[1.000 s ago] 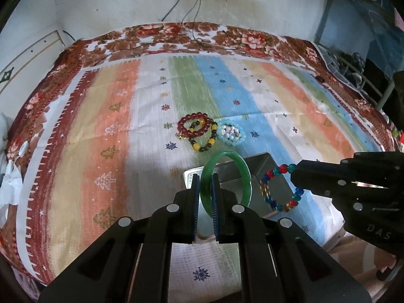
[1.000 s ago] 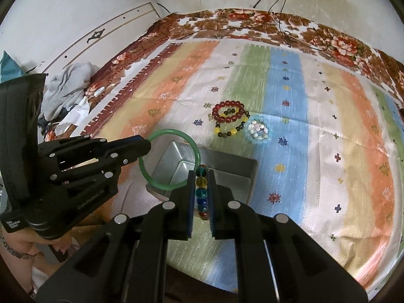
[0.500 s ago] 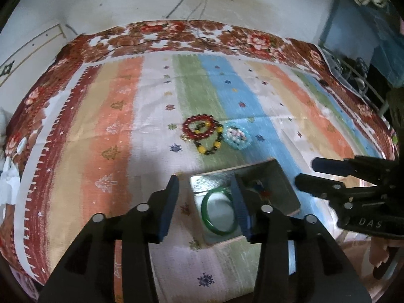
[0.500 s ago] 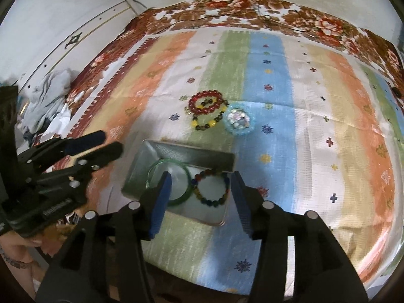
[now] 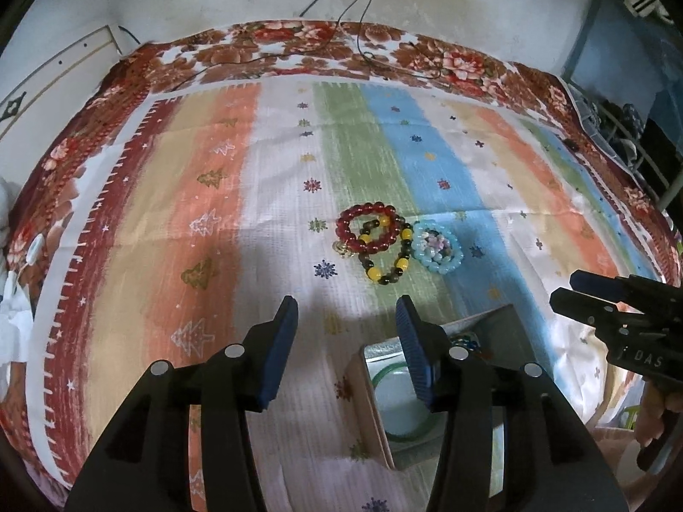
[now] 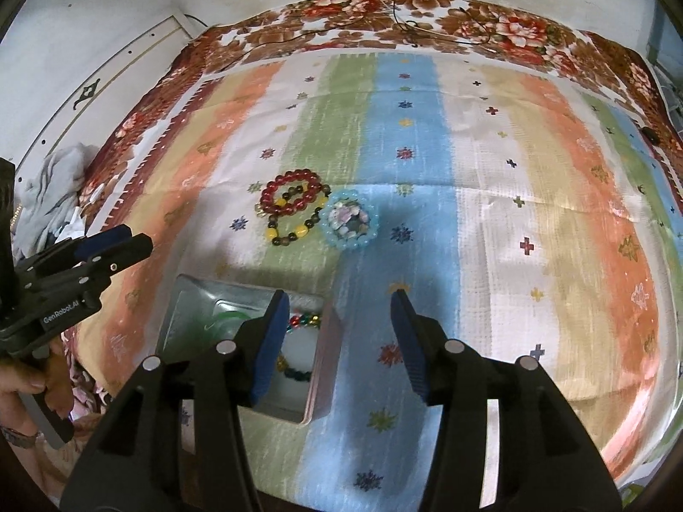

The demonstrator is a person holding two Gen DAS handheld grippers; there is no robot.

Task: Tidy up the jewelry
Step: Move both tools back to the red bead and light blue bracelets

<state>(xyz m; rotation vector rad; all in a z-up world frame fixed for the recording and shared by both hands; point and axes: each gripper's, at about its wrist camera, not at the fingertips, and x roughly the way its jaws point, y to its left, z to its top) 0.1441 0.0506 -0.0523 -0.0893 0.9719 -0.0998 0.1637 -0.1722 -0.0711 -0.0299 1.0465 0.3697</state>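
The left gripper has its two fingers spread wide apart, and nothing is between them. It hangs over the striped cloth. Just to its right sits a metal tin. A green ring bracelet lies flat inside the tin, partly hidden behind the right finger.

The right gripper also has its fingers spread wide, with nothing in them. Its left finger is over the tin. A bracelet of mixed colored beads lies in the tin, next to the green one.

Farther out on the cloth, three more bracelets lie close together. A red bead bracelet overlaps a dark and yellow bead bracelet. A light blue bead bracelet lies just to the right, touching them.

A dark cord hangs down the wall at the far end of the cloth.
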